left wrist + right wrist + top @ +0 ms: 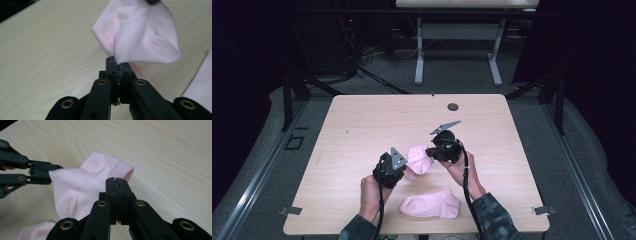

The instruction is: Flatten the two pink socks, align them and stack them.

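Observation:
A pink sock [419,159] hangs above the wooden table [362,125], held between both grippers. My left gripper [407,170] is shut on one edge of it; in the left gripper view the jaws [117,63] pinch the cloth, and the sock [140,32] spreads out beyond them. My right gripper [428,151] is shut on the opposite edge, near the cuff, and its jaws [117,182] pinch the sock [80,187]. The left gripper [50,173] shows there at the left. A second pink sock [430,205] lies flat near the table's front edge.
A dark round grommet [453,106] sits near the table's far edge. Behind the table a white-legged desk [457,35] stands on the grey floor, with cables to its left. Bare wood stretches across the table's left and far parts.

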Demonstrator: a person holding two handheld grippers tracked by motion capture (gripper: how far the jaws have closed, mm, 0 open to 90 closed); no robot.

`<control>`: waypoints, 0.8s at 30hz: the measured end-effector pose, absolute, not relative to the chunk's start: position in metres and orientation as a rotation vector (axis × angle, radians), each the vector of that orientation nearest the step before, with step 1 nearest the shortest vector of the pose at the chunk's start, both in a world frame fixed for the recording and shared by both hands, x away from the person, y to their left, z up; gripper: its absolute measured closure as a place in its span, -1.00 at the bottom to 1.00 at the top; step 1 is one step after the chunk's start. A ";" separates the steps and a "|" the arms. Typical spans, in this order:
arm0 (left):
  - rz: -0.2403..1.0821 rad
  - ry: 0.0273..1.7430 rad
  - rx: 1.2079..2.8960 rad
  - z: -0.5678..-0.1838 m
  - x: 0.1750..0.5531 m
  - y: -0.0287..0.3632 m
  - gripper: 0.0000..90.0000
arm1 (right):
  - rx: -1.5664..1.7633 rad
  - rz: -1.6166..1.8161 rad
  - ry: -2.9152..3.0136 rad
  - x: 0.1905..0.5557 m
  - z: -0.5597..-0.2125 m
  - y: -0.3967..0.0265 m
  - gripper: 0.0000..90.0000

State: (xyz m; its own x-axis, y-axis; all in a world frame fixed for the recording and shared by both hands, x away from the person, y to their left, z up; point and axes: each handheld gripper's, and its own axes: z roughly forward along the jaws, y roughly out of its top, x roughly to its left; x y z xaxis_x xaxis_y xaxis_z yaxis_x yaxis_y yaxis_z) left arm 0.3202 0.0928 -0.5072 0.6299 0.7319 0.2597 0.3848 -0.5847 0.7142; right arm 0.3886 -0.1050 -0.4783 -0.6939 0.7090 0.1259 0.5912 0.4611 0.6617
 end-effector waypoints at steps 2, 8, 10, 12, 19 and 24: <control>0.774 0.840 2.252 -0.503 0.317 0.088 0.98 | 1.136 1.056 2.540 0.388 -0.477 -0.105 0.98; 0.749 0.773 2.339 -0.512 0.315 0.064 0.97 | 1.200 0.999 2.539 0.390 -0.488 -0.117 0.97; 0.677 0.764 2.338 -0.519 0.317 0.056 0.97 | 1.221 0.952 2.541 0.390 -0.493 -0.122 0.97; 0.573 0.762 2.330 -0.525 0.322 0.052 0.94 | 1.238 0.924 2.532 0.390 -0.498 -0.127 0.97; 0.361 0.893 2.194 -0.528 0.333 0.075 0.16 | 1.256 0.840 2.538 0.389 -0.514 -0.142 0.97; 0.361 1.034 2.167 -0.527 0.345 0.098 0.05 | 1.274 0.830 2.561 0.390 -0.525 -0.146 0.97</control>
State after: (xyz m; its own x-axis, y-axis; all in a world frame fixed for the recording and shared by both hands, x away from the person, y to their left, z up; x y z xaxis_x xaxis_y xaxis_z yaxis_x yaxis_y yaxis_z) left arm 0.3453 0.0975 -0.5275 0.6428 0.7647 -0.0457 0.5697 -0.4374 0.6957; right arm 0.3902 -0.1457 -0.5251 -0.6233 0.7759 0.0973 0.6854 0.4822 0.5456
